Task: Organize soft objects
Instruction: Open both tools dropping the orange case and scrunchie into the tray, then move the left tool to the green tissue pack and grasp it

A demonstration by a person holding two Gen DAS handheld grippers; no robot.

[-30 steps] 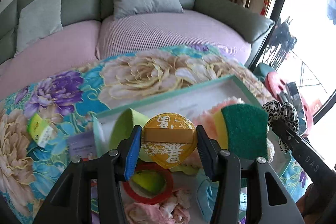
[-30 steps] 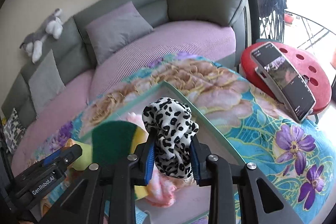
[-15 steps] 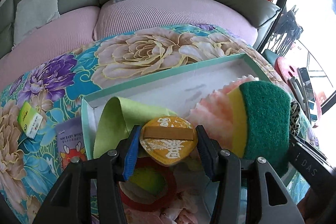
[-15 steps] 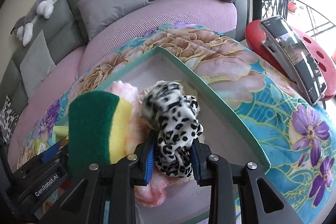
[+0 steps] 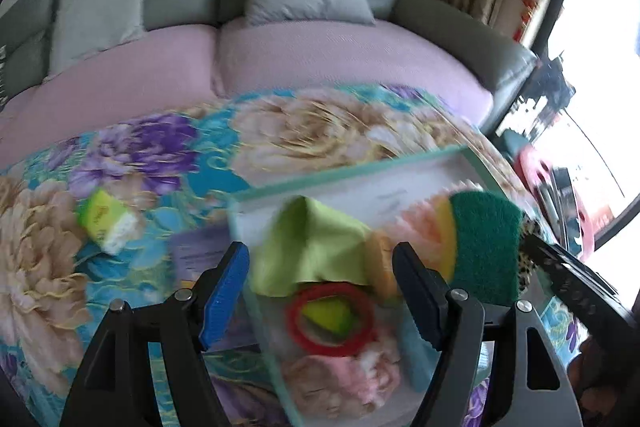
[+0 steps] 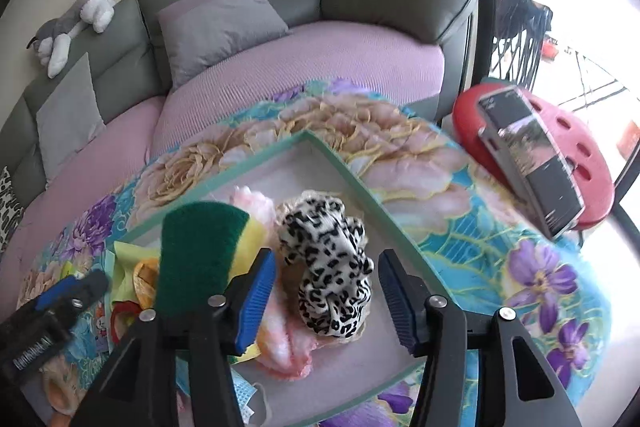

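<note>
Your jaws have just opened, nothing pinched: left gripper [image 5: 320, 283] view blurred, right gripper [image 6: 326, 291] straddling the leopard scrunchie [image 6: 326, 267] lying in the tray [image 6: 348, 175] beside the sponge [image 6: 200, 251].

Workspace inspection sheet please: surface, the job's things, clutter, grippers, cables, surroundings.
Surface: floral cloth covering the table.
Job's things: green-rimmed tray holds leopard-print scrunchie, green and yellow sponge, pink fluffy cloth, lime cloth, red ring.
Clutter: small yellow-green packet on the cloth outside the tray.
Grippers: left gripper and right gripper open, jaws just opened, pressing on nothing.
Cables: nothing seen.
Surroundings: sofa, plush toy, phone on red stool.
</note>
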